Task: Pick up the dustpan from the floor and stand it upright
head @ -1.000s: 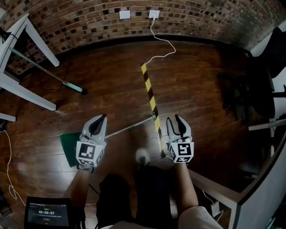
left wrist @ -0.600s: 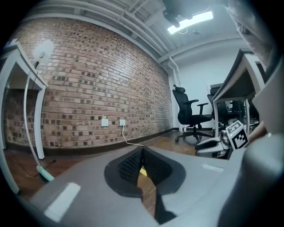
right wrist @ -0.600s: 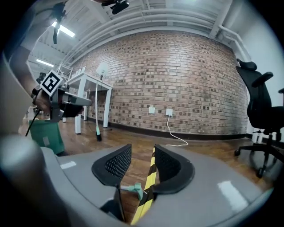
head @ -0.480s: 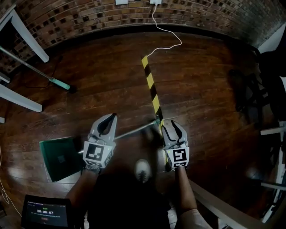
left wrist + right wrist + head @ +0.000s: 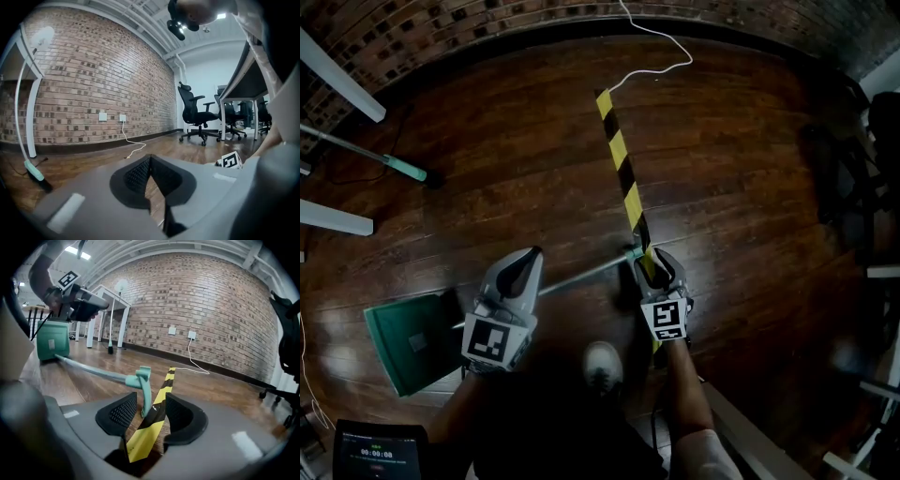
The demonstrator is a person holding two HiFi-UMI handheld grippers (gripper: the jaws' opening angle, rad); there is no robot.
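Dustpan [image 5: 405, 337] flat on floor [image 5: 506, 159]. Right gripper [image 5: 151, 401] fingers spread, just been opening; handle's hook end [image 5: 143, 380] between them, unpinched. Centre on it, close squarely. Left gripper [image 5: 150, 161] fingers pressed together, empty.

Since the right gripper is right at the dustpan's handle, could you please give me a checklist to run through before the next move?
1. Right gripper open: ok; its jaws stand apart and have just been opening.
2. Handle end in the mouth of the jaws: ok; the teal hook stands between them, not gripped.
3. Dustpan upright: not ok; it lies flat on the floor.
4. Left gripper free: ok; shut, nothing in it.
5. Striped tape clear of the grip: cannot tell; it runs under the jaws.
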